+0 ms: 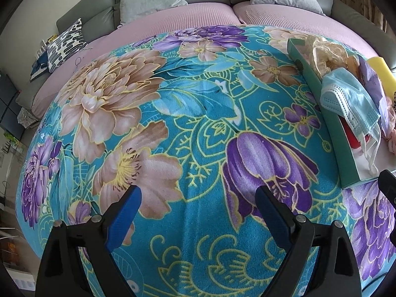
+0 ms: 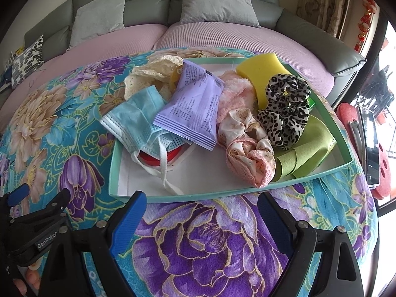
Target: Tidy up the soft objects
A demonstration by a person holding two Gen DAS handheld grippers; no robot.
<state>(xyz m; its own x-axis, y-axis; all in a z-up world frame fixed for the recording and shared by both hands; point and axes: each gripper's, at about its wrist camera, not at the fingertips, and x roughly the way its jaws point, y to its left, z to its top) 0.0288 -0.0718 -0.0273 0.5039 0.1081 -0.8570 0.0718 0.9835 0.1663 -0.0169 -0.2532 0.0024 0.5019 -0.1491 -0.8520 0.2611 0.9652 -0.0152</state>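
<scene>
Two grippers, both spread wide and holding nothing. My right gripper (image 2: pixel 201 212) hovers low over the blanket (image 2: pixel 198 247), just short of the near wall of the tray (image 2: pixel 173 195); my left gripper (image 1: pixel 198 208) hangs over bare blanket with the tray off at its right edge.

Moving outward from the right fingers, the soft things sit heaped in the tray. A blue mask (image 2: pixel 135 121) drapes over the tray's left wall, its white straps trailing toward the near wall and lying across something red (image 2: pixel 173 156) I cannot identify. A purple packet (image 2: pixel 193 109) leans on the mask. Behind them is cream lace (image 2: pixel 146 76) at the far left corner. Toward the middle lies a pink cloth (image 2: pixel 245 148), with a leopard scrunchie (image 2: pixel 284 109) beside it, a green strip (image 2: pixel 304 148) at the right corner, and a yellow sponge (image 2: pixel 257 70) against the far wall.

This heap fits either a pile gathered into the tray or one waiting to be sorted out of it, so I won't pick.

Risks as I judge them: the pieces overlap, so closing on one could drag a neighbour. The straps could snag a fingertip. The mask, half over the wall, could slip onto the blanket. A low approach could shove the light tray.
</scene>
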